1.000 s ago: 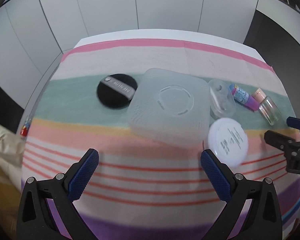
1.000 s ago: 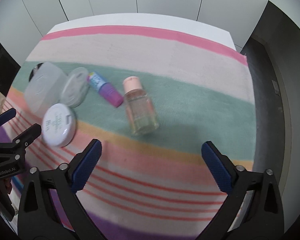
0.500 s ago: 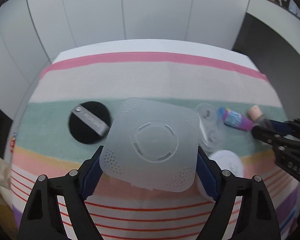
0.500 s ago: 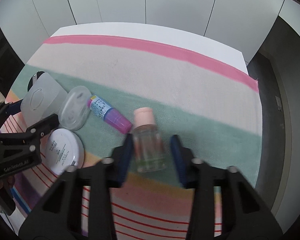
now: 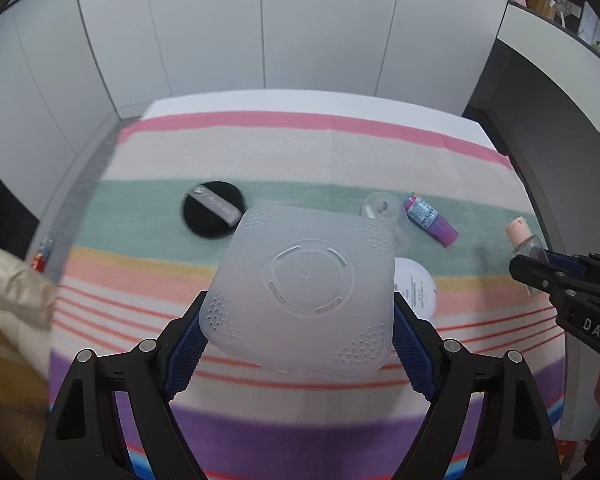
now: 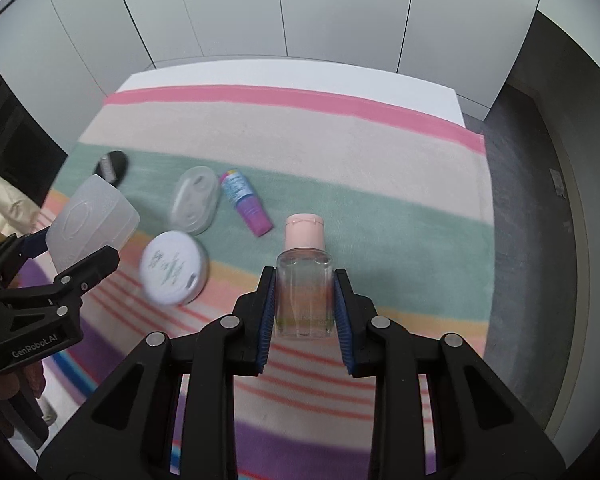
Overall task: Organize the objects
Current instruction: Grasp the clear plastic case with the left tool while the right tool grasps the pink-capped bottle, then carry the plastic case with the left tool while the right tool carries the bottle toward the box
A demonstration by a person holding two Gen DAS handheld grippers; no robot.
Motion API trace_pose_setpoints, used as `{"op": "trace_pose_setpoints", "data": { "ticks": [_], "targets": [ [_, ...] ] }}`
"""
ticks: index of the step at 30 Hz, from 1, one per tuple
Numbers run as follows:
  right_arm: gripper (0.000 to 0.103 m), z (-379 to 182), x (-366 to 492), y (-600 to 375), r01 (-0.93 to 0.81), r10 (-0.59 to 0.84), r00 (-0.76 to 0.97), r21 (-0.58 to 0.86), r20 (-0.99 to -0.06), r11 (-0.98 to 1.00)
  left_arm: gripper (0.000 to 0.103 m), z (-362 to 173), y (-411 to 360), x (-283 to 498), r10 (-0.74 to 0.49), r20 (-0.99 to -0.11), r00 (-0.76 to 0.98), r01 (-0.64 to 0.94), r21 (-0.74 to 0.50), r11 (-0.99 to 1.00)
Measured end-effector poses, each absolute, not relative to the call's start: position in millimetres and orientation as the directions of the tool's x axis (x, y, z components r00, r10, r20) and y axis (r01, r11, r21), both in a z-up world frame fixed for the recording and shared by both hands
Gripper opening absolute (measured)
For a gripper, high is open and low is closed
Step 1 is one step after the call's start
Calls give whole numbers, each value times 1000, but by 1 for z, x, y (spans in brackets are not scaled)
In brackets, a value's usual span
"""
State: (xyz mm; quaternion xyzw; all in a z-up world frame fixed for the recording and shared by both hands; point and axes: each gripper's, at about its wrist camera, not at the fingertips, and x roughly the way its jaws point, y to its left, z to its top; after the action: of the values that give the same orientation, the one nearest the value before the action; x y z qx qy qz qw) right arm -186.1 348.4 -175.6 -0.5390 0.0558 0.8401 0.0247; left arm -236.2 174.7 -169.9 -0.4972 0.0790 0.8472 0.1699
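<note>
My left gripper [image 5: 300, 316] is shut on a translucent square plastic box [image 5: 304, 288] and holds it tilted above the striped cloth; it also shows in the right wrist view [image 6: 90, 224]. My right gripper [image 6: 304, 304] is shut on a clear bottle with a pink cap [image 6: 305, 280], lifted off the cloth. In the left wrist view the bottle [image 5: 524, 236] shows at the right between the right gripper's fingers [image 5: 540, 272].
On the cloth lie a white round compact [image 6: 174, 268], a clear oval case [image 6: 196, 200], a purple tube [image 6: 246, 204] and a black powder puff [image 5: 212, 210]. The striped cloth [image 6: 300, 140] covers a white table. A beige bag [image 5: 8, 292] sits at the left.
My left gripper closed on the plastic box and lifted it. My right gripper closed on the pink-capped bottle and raised it off the cloth.
</note>
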Motion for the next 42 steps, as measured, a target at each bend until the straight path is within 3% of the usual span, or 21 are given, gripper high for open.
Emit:
{"op": "trace_pose_setpoints", "data": {
  "ticks": [18, 37, 42],
  "targets": [
    [29, -86, -99, 328, -56, -45, -477, 82, -878, -995, 85, -72, 140, -147, 243, -822, -514, -333, -70, -940],
    [29, -13, -49, 305, 55, -127, -572, 117, -810, -992, 85, -9, 125, -106, 317, -731, -604, -371, -93, -924],
    [29, -16, -50, 300, 60, -116, -570, 99, -814, -993, 85, -9, 120, -107, 314, -728, -609, -357, -101, -928]
  ]
}}
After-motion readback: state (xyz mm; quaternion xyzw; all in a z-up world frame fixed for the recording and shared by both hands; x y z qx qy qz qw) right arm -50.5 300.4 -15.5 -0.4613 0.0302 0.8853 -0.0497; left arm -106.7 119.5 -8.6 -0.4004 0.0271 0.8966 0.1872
